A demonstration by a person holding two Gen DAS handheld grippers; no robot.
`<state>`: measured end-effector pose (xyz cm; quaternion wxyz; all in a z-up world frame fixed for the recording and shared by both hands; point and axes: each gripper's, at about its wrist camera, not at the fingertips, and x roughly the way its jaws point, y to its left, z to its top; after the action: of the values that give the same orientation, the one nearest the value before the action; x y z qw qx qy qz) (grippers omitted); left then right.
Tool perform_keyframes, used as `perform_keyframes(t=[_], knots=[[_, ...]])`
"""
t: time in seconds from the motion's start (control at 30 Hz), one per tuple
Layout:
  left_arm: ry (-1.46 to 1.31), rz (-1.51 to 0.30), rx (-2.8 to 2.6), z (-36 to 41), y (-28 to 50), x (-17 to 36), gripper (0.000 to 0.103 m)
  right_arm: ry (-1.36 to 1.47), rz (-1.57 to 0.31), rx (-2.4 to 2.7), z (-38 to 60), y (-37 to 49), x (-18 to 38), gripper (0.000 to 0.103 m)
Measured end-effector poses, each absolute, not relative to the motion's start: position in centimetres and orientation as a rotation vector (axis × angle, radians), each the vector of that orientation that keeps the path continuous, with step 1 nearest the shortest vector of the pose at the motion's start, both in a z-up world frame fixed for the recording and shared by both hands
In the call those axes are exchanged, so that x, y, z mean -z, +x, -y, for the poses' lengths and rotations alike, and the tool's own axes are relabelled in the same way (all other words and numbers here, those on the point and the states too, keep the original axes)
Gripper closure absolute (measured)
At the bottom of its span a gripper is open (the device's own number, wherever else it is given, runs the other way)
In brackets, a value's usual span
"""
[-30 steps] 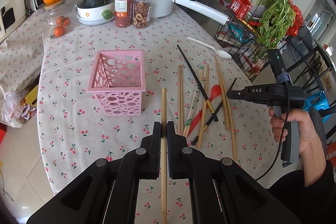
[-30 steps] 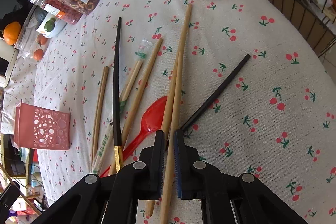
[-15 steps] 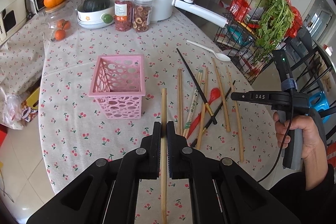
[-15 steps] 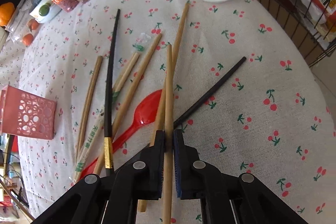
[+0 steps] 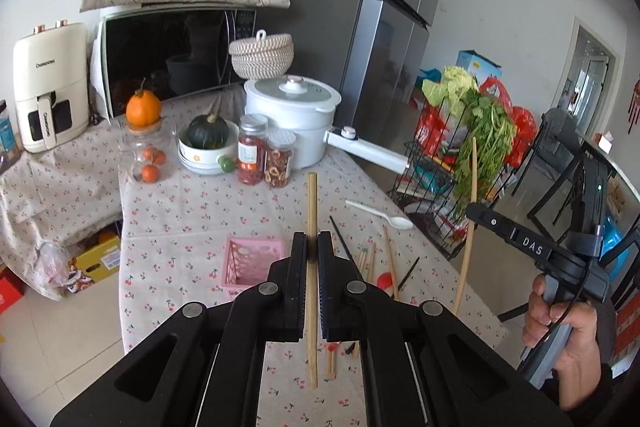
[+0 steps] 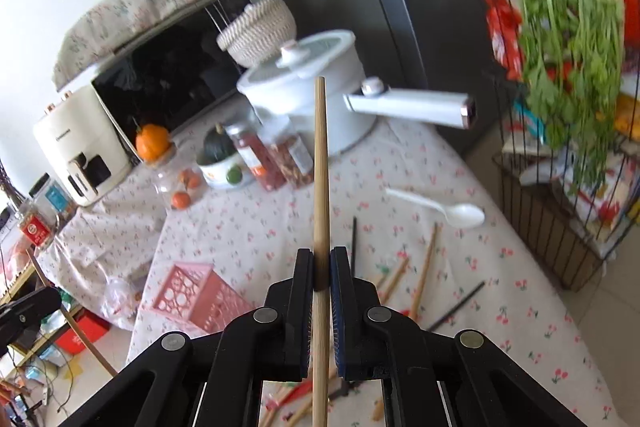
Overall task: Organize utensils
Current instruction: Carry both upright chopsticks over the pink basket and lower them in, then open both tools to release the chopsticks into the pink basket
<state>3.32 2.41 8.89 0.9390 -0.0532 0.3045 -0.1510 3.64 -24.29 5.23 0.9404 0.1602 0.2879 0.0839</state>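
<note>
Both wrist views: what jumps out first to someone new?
Each pair of tongs is shut on a wooden chopstick lifted off the table: the left tongs on the left chopstick, the right tongs on the right chopstick. Below sit the pink basket and loose utensils. Behind stands a white pot.
</note>
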Motion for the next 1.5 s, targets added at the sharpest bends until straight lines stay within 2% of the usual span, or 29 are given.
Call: perform_keyframes(t=[0.23, 0.67, 1.07, 1.5], knots=[[-0.201, -0.421, 0.213, -5.6, 4.2, -11.6, 0.098, 0.346, -0.393, -0.212, 21.2, 3.8, -6.6, 0.096], [-0.250, -0.318, 0.165, -8.6, 9.3, -7.8, 0.098, 0.359, -0.277, -0.243, 13.2, 8.3, -5.7, 0.096], [-0.220, -0.525, 0.207, -8.8, 14.6, -1.4, 0.098, 0.360, -0.319, -0.199, 10.1, 13.1, -2.2, 0.096], [-0.238, -0.557, 0.214, -9.1, 15.8, 0.1, 0.097, 0.304, -0.473, -0.233, 8.3, 15.6, 1.1, 0.095]])
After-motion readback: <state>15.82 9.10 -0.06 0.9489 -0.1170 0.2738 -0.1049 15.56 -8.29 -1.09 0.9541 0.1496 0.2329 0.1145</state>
